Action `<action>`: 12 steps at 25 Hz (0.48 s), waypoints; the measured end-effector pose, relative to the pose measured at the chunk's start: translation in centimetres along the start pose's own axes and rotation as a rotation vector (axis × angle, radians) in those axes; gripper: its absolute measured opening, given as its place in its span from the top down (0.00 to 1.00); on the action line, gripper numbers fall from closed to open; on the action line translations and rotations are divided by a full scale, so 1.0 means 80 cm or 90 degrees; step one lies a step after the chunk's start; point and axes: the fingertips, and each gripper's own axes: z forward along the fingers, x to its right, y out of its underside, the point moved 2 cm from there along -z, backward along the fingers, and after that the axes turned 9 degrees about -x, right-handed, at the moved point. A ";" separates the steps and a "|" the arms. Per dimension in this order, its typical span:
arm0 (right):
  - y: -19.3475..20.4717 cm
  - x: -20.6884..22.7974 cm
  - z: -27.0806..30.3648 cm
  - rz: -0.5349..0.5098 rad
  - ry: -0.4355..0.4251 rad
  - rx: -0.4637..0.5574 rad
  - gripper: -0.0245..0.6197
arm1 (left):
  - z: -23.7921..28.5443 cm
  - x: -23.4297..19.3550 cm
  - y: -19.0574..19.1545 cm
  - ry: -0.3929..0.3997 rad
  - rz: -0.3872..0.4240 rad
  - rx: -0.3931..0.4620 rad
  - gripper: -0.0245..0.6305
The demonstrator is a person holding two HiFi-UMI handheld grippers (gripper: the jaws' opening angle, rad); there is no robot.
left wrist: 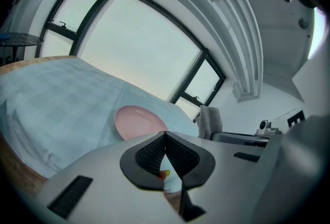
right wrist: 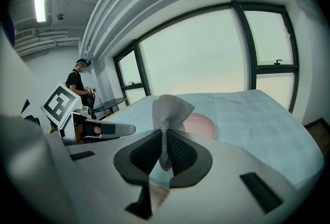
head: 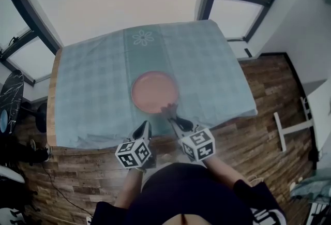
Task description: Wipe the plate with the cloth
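Clamping the cloth (right wrist: 170,109), right hand-held gripper (right wrist: 165,141) hovers at the near edge of the plate (head: 154,92); left hand-held gripper (left wrist: 165,135) closed, empty. Wiping looks unstarted.

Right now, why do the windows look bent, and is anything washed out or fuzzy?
Left gripper view: the wide lens bows the window frame into an arc, and the panes glare white. Right gripper view: the same bowing, yet the cloth looks sharp. Head view: hazy overall, the plate soft-edged.

In the right gripper view the cloth (right wrist: 170,109) covers part of the plate (right wrist: 203,126).
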 end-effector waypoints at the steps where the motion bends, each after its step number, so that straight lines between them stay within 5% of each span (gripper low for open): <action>1: -0.001 0.001 0.002 -0.001 0.000 -0.003 0.91 | 0.002 -0.003 -0.002 -0.002 -0.002 0.001 0.94; 12: -0.025 0.014 0.040 -0.009 -0.020 -0.016 0.91 | 0.023 -0.041 -0.020 -0.032 -0.035 0.005 0.94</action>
